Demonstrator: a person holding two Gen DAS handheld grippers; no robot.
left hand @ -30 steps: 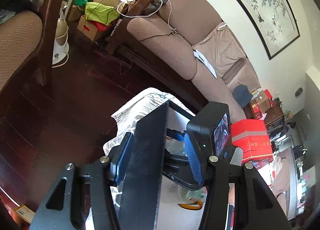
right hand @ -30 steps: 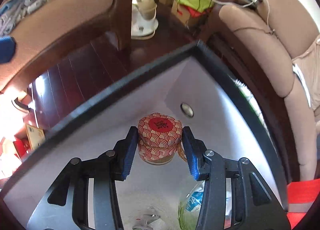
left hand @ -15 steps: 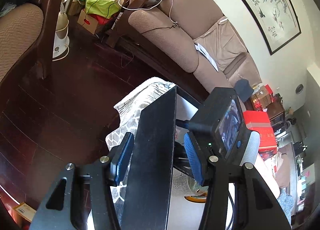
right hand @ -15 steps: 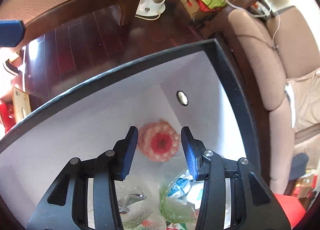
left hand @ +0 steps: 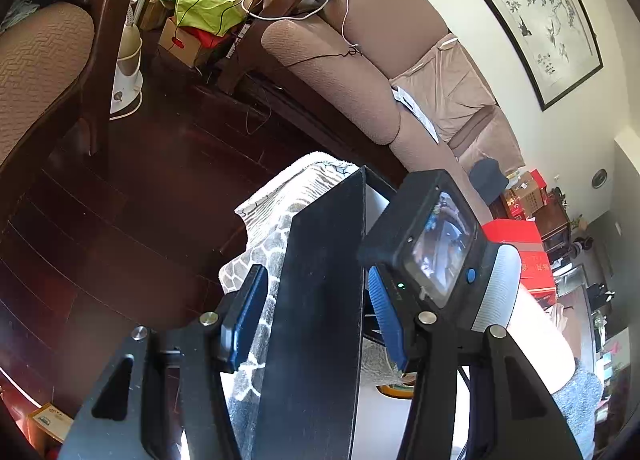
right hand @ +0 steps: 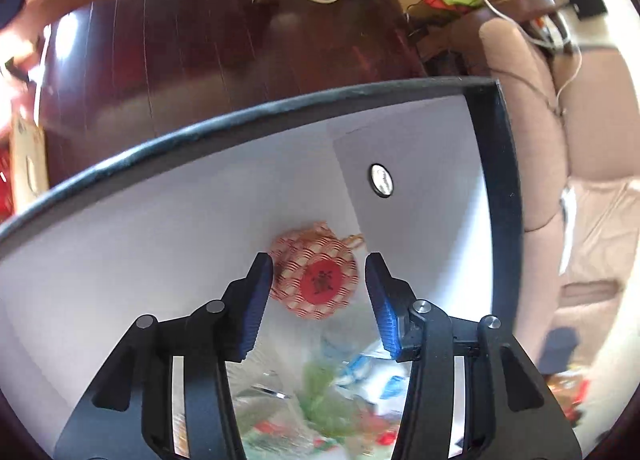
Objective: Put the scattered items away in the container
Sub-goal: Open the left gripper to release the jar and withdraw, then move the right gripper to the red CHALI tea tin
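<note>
Inside the black-rimmed white container (right hand: pixel 280 195) lies a red-and-white patterned jar (right hand: pixel 316 276).

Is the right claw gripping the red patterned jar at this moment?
No, the right claw is open, and the red patterned jar lies below it inside the container.

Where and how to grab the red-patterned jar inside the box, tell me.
Grip the red-patterned jar across its round sides just under the cloth-covered top, coming straight down from above. It lies close to the box's white inner wall, so a side approach looks blocked. The right tool already straddles it, open.
</note>
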